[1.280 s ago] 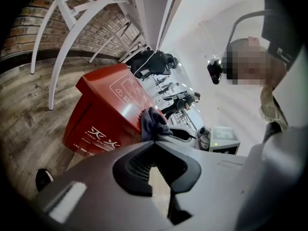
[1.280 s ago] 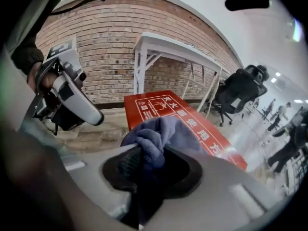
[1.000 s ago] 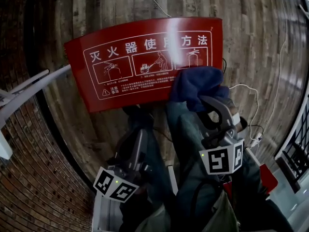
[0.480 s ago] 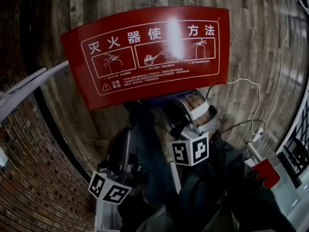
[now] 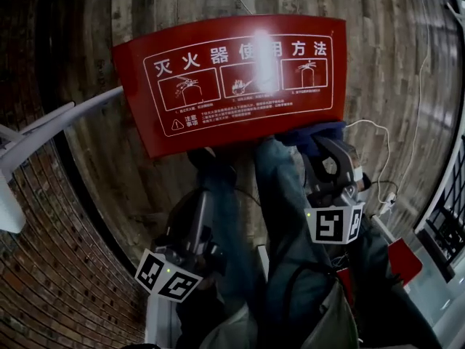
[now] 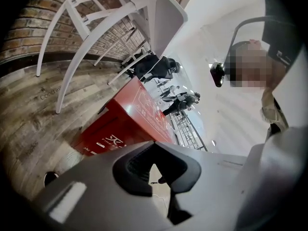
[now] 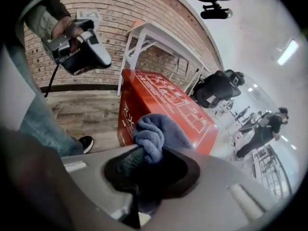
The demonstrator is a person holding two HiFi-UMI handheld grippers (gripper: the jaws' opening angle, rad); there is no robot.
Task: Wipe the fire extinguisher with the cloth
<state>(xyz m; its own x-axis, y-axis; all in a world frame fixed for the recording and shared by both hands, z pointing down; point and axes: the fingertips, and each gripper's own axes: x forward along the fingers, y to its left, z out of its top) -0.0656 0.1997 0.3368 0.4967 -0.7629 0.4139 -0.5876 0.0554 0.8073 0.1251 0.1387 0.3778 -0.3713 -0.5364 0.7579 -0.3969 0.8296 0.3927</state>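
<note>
A red fire-extinguisher box (image 5: 232,86) with white printed instructions on its lid stands on the wood floor; it also shows in the left gripper view (image 6: 120,124) and the right gripper view (image 7: 163,105). My right gripper (image 5: 323,150) is shut on a bunched blue cloth (image 5: 312,131) at the near right edge of the lid. Its jaws have closed a little tighter on the cloth (image 7: 156,131) within the last second. My left gripper (image 5: 192,213) hangs low by my legs, away from the box, its jaws (image 6: 153,170) together with nothing in them.
A white metal frame (image 5: 43,133) stands left of the box against a brick wall (image 5: 51,267). A thin white cable (image 5: 378,144) lies on the floor to the right, beside a black railing (image 5: 454,217). My jeans-clad legs (image 5: 280,195) stand just before the box. People stand far behind (image 7: 219,88).
The right gripper with the cloth drew back and left off the lid's edge, then came back to the lid's near right edge. The left gripper stayed put.
</note>
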